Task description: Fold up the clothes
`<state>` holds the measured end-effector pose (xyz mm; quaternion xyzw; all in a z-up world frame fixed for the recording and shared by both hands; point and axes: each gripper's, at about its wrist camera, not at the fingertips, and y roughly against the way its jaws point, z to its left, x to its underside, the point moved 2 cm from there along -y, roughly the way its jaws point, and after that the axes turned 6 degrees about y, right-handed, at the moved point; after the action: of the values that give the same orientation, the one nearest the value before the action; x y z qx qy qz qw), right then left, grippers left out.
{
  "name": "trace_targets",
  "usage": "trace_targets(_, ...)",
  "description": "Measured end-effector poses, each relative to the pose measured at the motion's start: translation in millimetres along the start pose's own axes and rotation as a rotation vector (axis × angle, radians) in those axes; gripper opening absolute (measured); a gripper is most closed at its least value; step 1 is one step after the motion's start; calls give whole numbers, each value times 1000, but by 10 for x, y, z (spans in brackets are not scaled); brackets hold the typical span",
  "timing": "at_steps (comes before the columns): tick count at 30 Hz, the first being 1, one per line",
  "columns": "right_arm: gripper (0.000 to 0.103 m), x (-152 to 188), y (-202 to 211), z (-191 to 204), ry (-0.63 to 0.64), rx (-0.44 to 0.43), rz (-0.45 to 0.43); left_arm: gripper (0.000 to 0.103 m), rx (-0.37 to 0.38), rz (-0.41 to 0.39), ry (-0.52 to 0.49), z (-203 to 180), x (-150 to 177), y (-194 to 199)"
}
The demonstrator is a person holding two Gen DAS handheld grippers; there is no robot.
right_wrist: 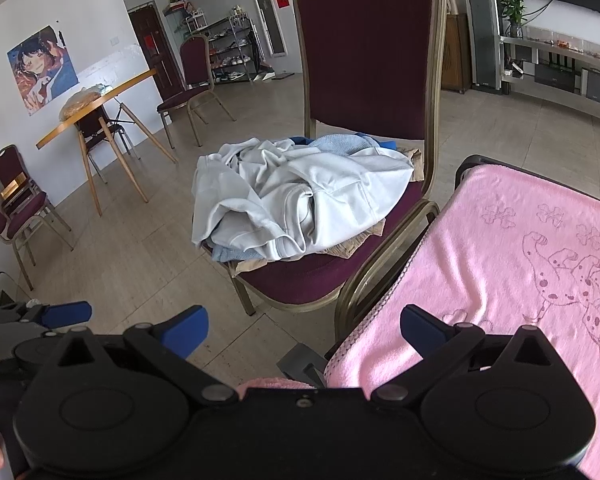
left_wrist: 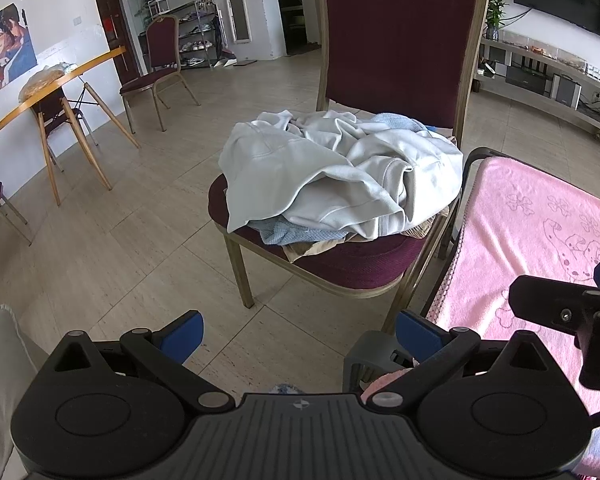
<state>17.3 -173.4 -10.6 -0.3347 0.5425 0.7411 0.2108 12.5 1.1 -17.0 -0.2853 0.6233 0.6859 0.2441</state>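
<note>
I see both my left tongs [left_wrist: 298,330] and right tongs [right_wrist: 304,330] spread wide, holding nothing. The crumpled pale-blue sweatshirt [left_wrist: 340,172] tops a clothes heap on the maroon chair [left_wrist: 352,268], beside the pink towel [right_wrist: 500,272].

Two wrist fisheyes, both low, looking fwd along open blue-padded fingers toward the same chair.

Left wrist cam rides on the left gripper [left_wrist: 298,330], facing the maroon upholstered chair with gold metal frame [left_wrist: 400,40] nearly head-on, seat front edge near; pink dinosaur-print towel [left_wrist: 540,220] fills its right side, w/ the right gripper [left_wrist: 572,300] poking in at right edge. Right wrist cam sits on the right gripper [right_wrist: 304,330], further right, so chair [right_wrist: 368,40] shifts left and towel [right_wrist: 520,260] is closer. Shared: chair, crumpled pale grey clothes pile [left_wrist: 340,172] [right_wrist: 300,204], towel, wooden table by the back wall [left_wrist: 60,84] [right_wrist: 100,100].
</note>
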Motion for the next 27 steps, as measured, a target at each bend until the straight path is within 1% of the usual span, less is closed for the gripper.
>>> trace_targets(19,103,21,-23,-7,-5,3,4,103,-2,5,6,26,0,-30)
trace_targets(21,103,17,-42,-13,-2,8,6,103,-7,11,14,60,-3,-91)
trace_targets(24,103,-17,-124,-26,9,-1,-3,103,-24,52,45,160,1,-258)
trace_targets(27,103,-64,-290,-42,18,-1,7,102,-47,73,90,328,15,-413)
